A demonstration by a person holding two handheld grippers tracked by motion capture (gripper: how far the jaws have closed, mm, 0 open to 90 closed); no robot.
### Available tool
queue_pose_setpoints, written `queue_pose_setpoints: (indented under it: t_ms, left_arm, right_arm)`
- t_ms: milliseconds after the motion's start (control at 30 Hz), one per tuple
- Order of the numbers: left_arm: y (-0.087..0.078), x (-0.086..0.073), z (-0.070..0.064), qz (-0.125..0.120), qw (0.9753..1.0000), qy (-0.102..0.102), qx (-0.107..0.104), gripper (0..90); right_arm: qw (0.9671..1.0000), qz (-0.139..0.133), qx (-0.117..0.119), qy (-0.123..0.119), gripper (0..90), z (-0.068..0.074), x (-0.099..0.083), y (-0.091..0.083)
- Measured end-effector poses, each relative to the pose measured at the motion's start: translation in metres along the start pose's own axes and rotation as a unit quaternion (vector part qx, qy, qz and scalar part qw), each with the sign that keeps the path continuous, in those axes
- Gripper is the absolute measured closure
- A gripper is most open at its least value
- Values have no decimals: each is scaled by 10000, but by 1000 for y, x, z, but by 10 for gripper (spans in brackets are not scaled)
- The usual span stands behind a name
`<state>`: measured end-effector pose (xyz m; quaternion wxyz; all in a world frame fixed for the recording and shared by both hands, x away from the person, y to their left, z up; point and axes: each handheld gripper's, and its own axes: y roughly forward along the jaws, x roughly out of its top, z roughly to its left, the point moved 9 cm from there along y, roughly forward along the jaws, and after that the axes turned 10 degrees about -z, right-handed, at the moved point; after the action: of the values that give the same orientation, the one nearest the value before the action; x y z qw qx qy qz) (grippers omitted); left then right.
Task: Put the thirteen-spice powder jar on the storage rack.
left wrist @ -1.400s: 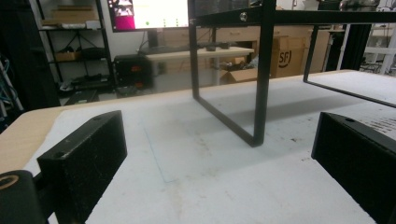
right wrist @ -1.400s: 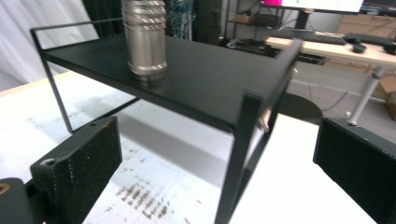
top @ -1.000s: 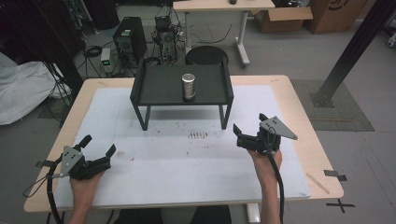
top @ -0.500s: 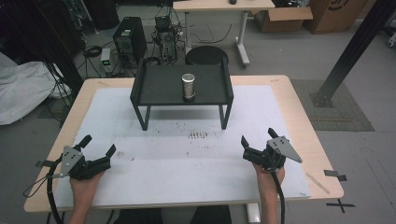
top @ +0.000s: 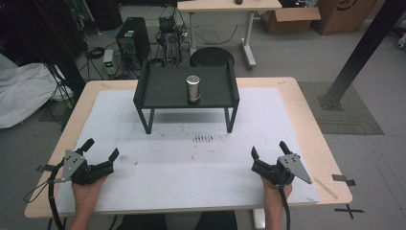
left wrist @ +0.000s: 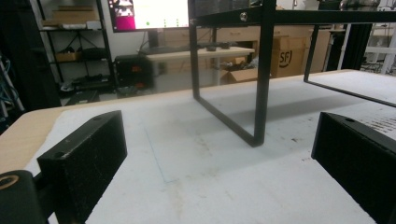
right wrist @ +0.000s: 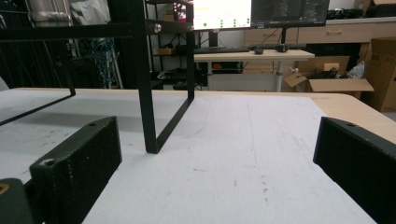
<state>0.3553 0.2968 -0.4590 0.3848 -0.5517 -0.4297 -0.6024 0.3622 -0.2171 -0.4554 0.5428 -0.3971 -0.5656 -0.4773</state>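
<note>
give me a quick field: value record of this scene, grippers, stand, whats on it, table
left gripper: open, holds nothing, low over the near left of the mat
right gripper: open, holds nothing, low over the near right of the mat
stand: black tray on thin legs, far middle of the table
metal can: upright on the tray, near its middle
table: wooden top under a white mat with dark smudges near the middle
between the grippers: bare mat
</note>
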Motion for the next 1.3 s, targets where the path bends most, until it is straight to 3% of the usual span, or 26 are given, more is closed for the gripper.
queue_pose_setpoints:
  t_ms: [400, 1300]
  left_arm:
    - [0, 0, 0, -3, 10000, 13, -6, 39]
    - [0, 0, 0, -11, 10000, 11, 8, 38]
  right_arm:
    - [9991, -355, -23, -232, 9, 4, 2, -7]
    - [9991, -344, -14, -253, 12, 5, 2, -7]
